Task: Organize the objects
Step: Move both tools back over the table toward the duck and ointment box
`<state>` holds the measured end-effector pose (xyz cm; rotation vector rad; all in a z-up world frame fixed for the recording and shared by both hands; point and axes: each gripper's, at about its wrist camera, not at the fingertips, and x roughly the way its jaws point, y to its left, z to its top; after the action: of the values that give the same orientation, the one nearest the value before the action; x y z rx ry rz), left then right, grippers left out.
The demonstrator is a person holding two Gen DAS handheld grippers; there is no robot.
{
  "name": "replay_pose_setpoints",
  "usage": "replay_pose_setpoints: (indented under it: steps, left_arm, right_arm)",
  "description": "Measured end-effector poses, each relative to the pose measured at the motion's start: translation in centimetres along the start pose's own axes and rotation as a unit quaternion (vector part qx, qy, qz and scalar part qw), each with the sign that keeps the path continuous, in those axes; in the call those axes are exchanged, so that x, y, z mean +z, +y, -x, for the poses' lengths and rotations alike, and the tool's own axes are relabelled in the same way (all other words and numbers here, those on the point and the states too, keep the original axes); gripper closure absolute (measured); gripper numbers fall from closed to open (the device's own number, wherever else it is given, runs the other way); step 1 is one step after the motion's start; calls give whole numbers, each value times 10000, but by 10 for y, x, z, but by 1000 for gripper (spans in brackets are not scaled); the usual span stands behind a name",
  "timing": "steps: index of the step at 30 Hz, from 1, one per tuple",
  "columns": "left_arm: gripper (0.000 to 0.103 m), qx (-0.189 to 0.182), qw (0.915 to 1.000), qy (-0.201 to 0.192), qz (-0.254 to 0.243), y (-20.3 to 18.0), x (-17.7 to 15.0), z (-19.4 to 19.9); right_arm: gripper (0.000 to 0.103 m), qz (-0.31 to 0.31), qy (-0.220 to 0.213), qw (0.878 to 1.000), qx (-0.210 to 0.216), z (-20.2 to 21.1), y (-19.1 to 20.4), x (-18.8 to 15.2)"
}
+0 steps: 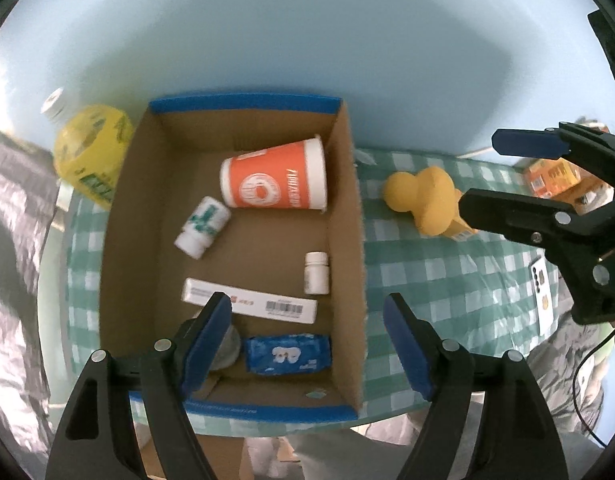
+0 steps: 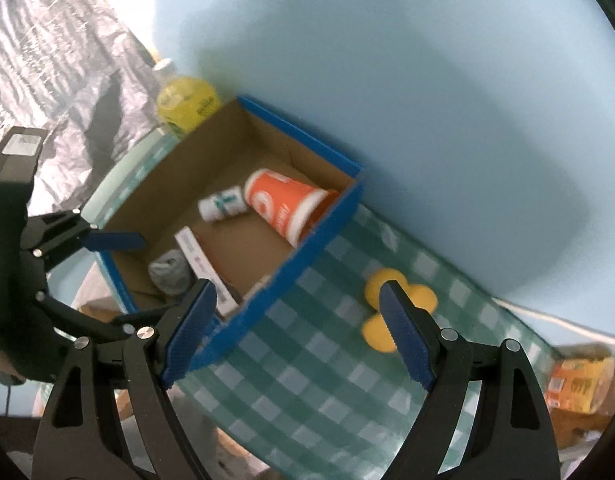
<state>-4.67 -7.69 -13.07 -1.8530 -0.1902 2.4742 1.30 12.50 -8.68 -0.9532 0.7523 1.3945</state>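
— Table (image 1: 447, 280) under a green-checked cloth. On its left half, a blue-rimmed cardboard box (image 1: 349, 216), already part filled. Out on the cloth to the right of that box, well apart from its wall: a yellow rubber toy (image 1: 423, 196), probably the next thing to go in.

— Nearer which side?

— Nearer the right tongs (image 1: 483, 170), spread wide with nothing between them and hanging just beside the toy. From the right wrist, seen ahead and a little right of the gap, partly behind the right finger. Long axis seemingly across the table, round head toward the box, wider body away from it. Left tongs (image 1: 307, 304) also apart and empty, poised over the box's near end, so farther off.

— Anything readable?

— Little. Yellow drink bottle (image 1: 89, 152) beyond the box's left wall: green label, too blurred. Orange paper cup (image 1: 275, 180) lying on its side in the box: white round logo and white lettering, not legible. Flat white carton (image 1: 267, 304): barcode and a red mark only. Blue tissue pack (image 1: 287, 354): white figures, no words made out. White pill bottle (image 1: 203, 226): green print, unreadable.
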Motion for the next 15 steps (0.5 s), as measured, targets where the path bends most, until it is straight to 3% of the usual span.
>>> replay_pose_setpoints:
  steps: [8, 15]
  left_arm:
    - [23, -54, 9986, 104, -518, -32, 13, -13]
    - [23, -36, 9920, 207, -1241, -60, 30, -28]
  right_arm:
    - [19, -495, 195, 9983, -247, 5, -39, -25]
    - [19, -990, 346, 9937, -384, 7, -71, -54]
